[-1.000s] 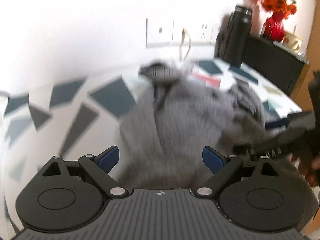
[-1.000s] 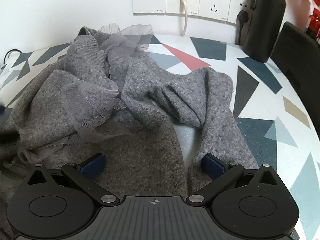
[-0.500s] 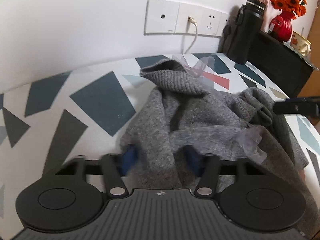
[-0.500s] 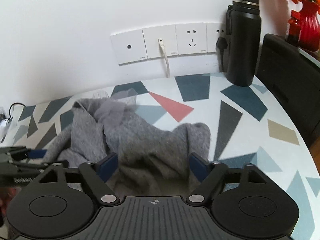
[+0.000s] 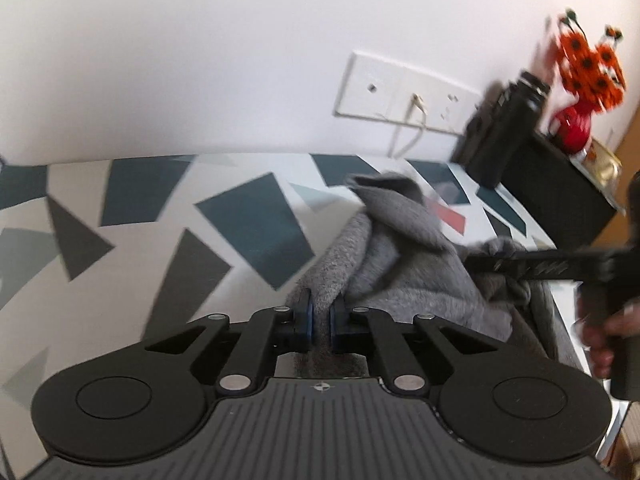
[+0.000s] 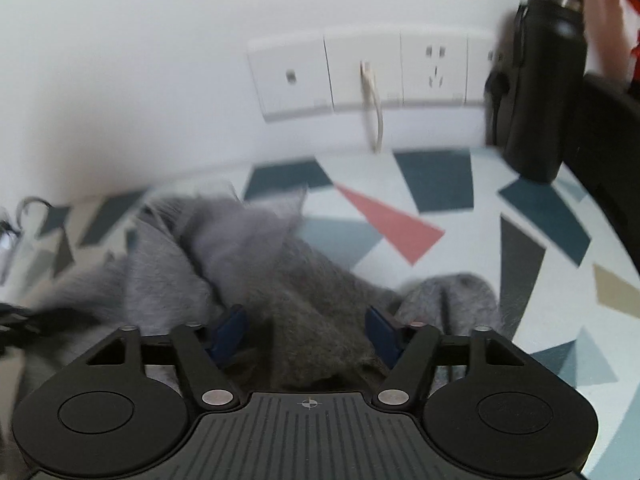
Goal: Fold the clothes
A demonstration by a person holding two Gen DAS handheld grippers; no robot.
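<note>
Left wrist view has the left tool [image 5: 319,320] pinched tight on a fold of the grey sweater [image 5: 404,264], which sits bunched up on the patterned tabletop [image 5: 168,216]. The right tool [image 6: 306,330] is spread wide, its blue pads either side of a hump of the same knit, not clamping it. Black bottle [image 6: 540,80] stands by the wall sockets [image 6: 360,72]. Kinda blurry overall.

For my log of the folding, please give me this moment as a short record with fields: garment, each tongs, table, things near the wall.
garment: grey sweater, crumpled on table
left tongs: shut on sweater edge
right tongs: open, fabric between the fingers
table: white, coloured triangle pattern
near wall: black bottle, socket panel with white cable plugged in
</note>
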